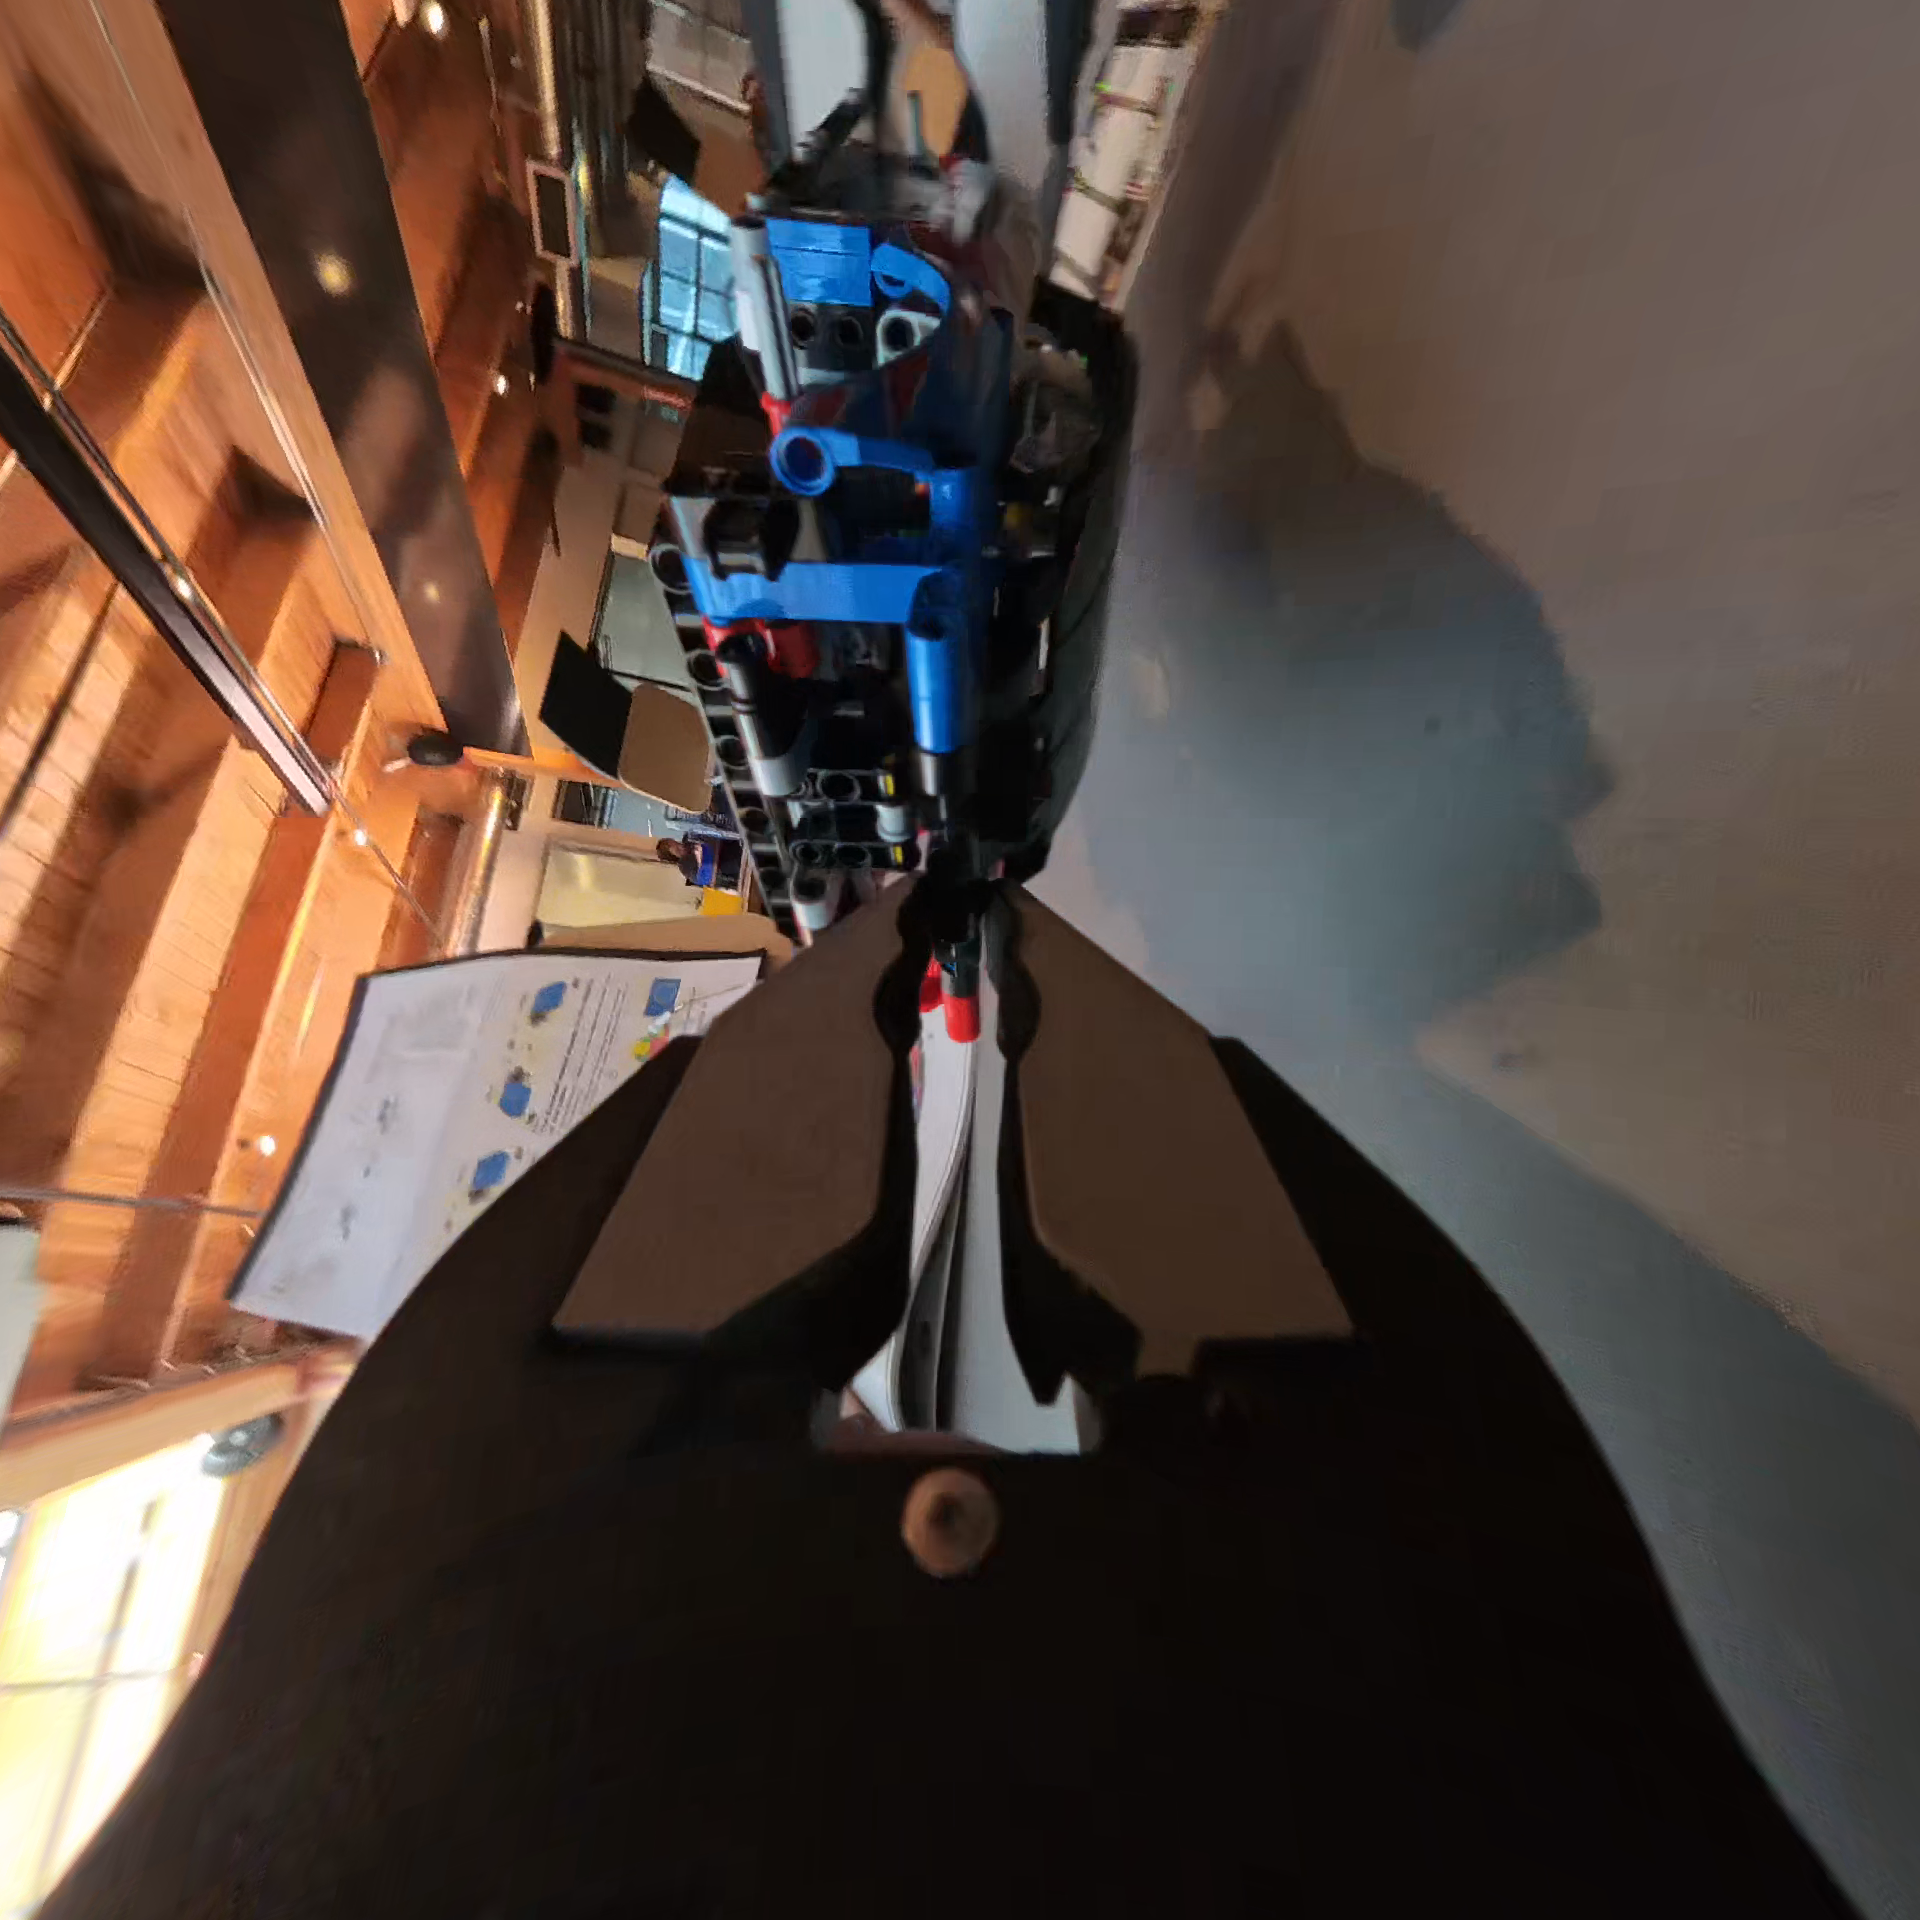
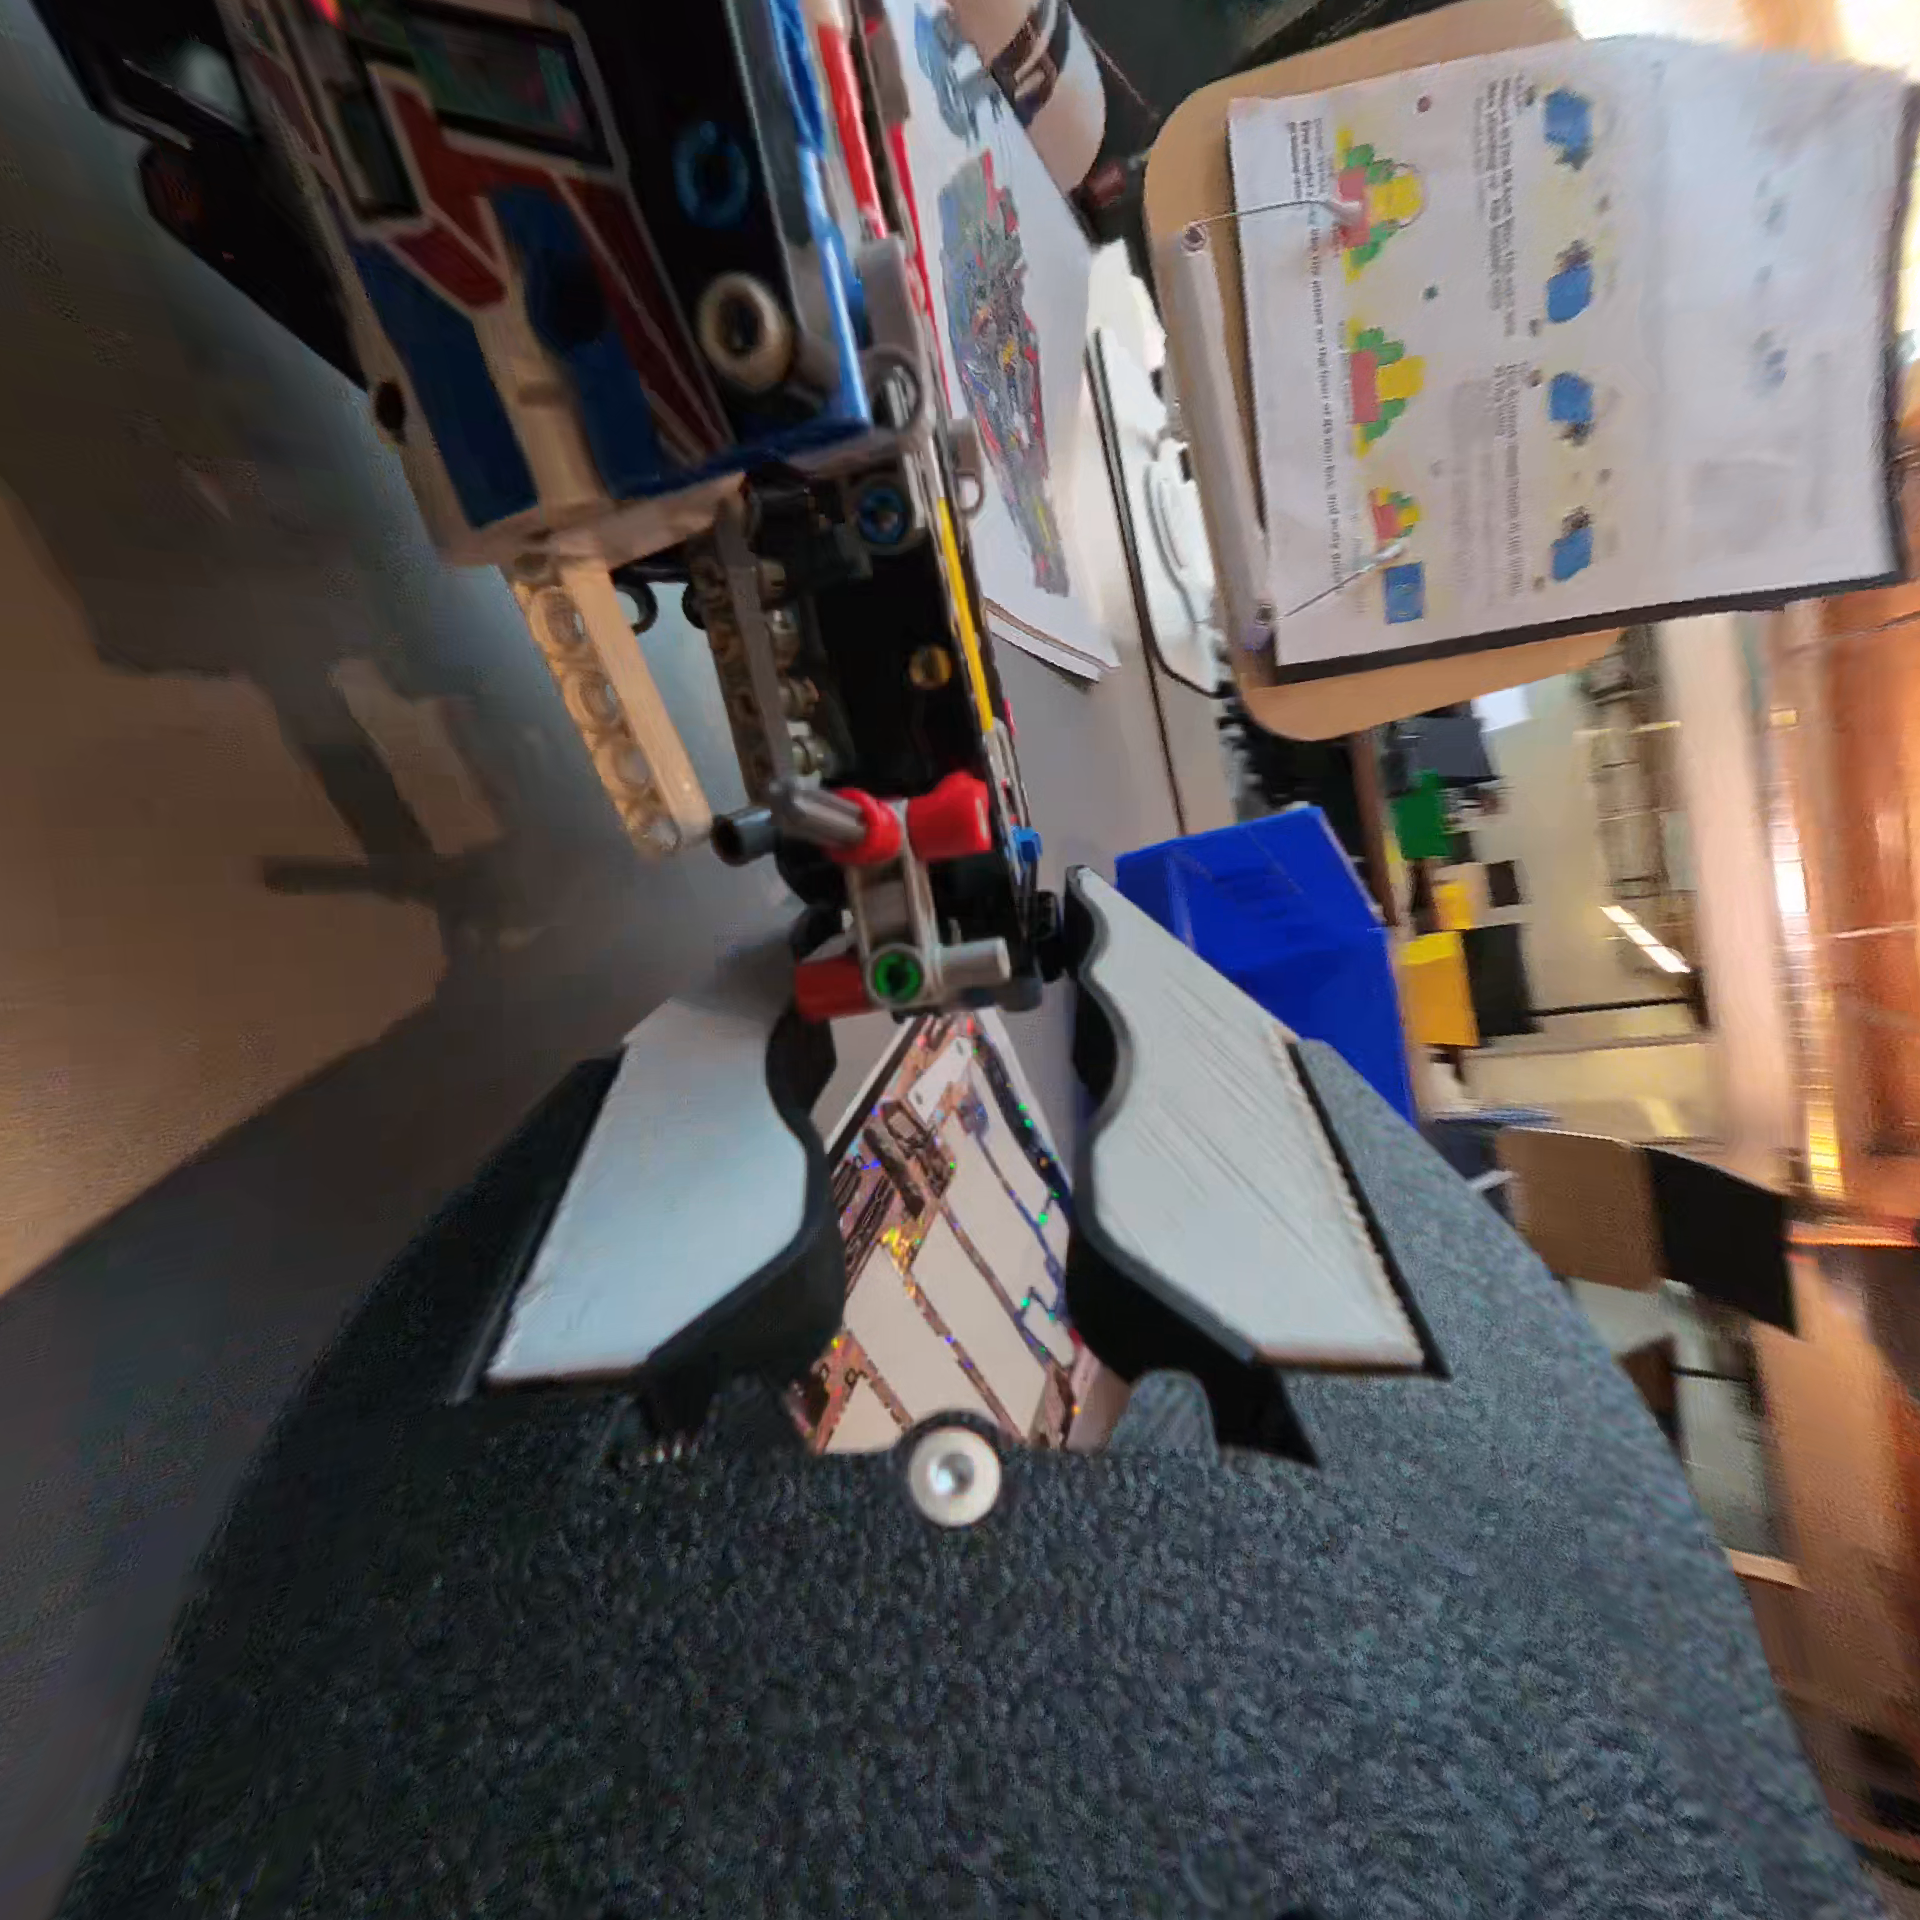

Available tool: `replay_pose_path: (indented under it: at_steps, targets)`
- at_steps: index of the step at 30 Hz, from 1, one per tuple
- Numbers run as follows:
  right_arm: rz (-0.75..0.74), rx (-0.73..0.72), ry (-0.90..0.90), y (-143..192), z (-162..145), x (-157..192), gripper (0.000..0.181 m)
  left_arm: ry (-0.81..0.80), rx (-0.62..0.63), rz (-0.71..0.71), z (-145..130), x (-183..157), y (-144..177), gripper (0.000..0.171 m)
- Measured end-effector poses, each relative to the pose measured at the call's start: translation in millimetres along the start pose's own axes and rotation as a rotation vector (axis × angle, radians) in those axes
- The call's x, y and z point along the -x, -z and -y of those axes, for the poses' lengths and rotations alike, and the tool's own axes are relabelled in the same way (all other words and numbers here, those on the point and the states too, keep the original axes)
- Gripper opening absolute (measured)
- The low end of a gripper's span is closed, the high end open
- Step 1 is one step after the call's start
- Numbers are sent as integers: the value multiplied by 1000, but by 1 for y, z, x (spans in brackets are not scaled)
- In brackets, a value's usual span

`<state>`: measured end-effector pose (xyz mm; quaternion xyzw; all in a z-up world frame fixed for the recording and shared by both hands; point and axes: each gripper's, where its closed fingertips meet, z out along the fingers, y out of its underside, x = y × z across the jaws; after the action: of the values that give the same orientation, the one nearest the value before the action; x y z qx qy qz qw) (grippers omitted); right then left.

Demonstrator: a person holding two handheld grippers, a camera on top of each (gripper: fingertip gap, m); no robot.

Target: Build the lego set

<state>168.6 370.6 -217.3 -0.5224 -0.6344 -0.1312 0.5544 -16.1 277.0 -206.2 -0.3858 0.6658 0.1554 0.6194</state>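
While the left hand-held gripper [image 1: 961, 961] pinches its nearly closed fingers on the black-and-red end of the blue, black and grey Technic lego model [image 1: 852, 540], which stretches away toward 12 o'clock above the grey surface [image 1: 1507, 520], the right hand-held gripper [image 2: 925, 966] stands partly open around the model's red-and-green end, and whether it grips cannot be told. At 3 o'clock in the right wrist view sits a blue plastic bin [image 2: 1278, 914], contents hidden, below a printed instruction sheet [image 2: 1558, 343] on a tan board.
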Motion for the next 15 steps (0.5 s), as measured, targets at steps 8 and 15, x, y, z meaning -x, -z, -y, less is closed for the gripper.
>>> replay_pose_path:
  at_steps: [8, 15]
  targets:
    - [-93, 89, 262, -27, -26, -5, 45, -109, 84, -137, 9, -40, -15, 10]
    - [-87, 270, 338, -7, -66, -21, 46, 289, 107, -176, 20, -26, 4, 40]
